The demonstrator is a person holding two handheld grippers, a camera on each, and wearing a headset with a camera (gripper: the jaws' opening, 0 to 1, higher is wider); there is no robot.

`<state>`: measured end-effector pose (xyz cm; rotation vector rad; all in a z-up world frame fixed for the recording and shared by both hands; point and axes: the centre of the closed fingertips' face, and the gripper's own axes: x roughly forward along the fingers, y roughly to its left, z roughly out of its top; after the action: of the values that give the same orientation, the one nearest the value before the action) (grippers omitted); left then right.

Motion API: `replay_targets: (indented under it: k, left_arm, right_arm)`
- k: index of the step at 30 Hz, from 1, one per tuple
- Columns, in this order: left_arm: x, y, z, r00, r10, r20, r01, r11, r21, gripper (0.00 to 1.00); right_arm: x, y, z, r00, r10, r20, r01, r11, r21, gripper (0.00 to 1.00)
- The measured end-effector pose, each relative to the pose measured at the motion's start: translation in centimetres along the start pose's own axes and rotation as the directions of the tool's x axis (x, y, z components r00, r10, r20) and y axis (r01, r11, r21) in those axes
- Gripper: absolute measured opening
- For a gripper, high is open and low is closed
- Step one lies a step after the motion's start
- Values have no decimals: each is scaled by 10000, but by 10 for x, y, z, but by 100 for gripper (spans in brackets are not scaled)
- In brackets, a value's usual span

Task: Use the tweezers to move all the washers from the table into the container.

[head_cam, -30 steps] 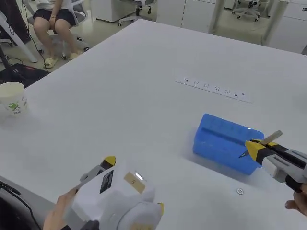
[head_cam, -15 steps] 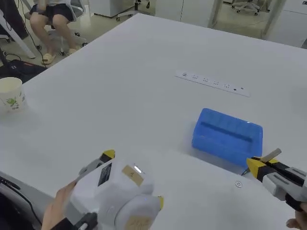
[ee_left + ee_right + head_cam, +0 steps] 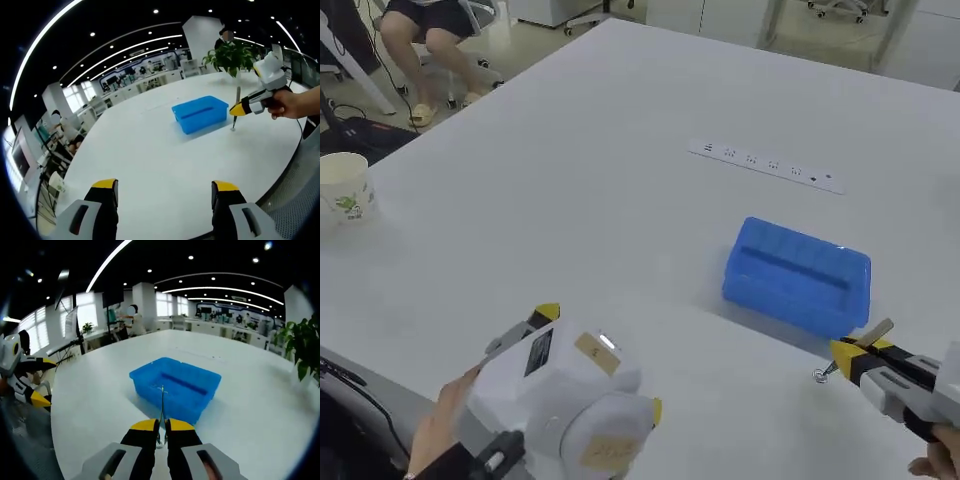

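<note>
My right fingers pinch the tweezers; my left fingers stand spread, holding nothing. The washer lies flat on the tabletop, just beside the container, at the tweezers' tip. Judged thin, light, stiff, slippery: grip across the ring, gently

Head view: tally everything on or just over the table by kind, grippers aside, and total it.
blue container: 1
washer: 1
tweezers: 1
power strip: 1
paper cup: 1
Total: 5
</note>
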<state>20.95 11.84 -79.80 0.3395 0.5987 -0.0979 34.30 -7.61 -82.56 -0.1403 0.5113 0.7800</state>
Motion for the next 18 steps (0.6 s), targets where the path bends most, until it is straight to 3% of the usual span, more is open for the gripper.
replay_targets:
  k: [5,14,18]
  left_arm:
    - [0,-1,-1,10000,-24,-49,24,10000,44,77]
    - [1,-1,-2,9999,-37,-110,37,10000,74,77]
    - [1,-2,-2,9999,-67,-129,69,9999,92,77]
  right_arm:
    - [1,0,-4,9999,-94,-93,92,9998,-185,4]
    - [-3,-1,-7,9997,-129,199,128,9999,33,3]
    - [-5,-2,-9,10000,-67,9,67,10000,49,3]
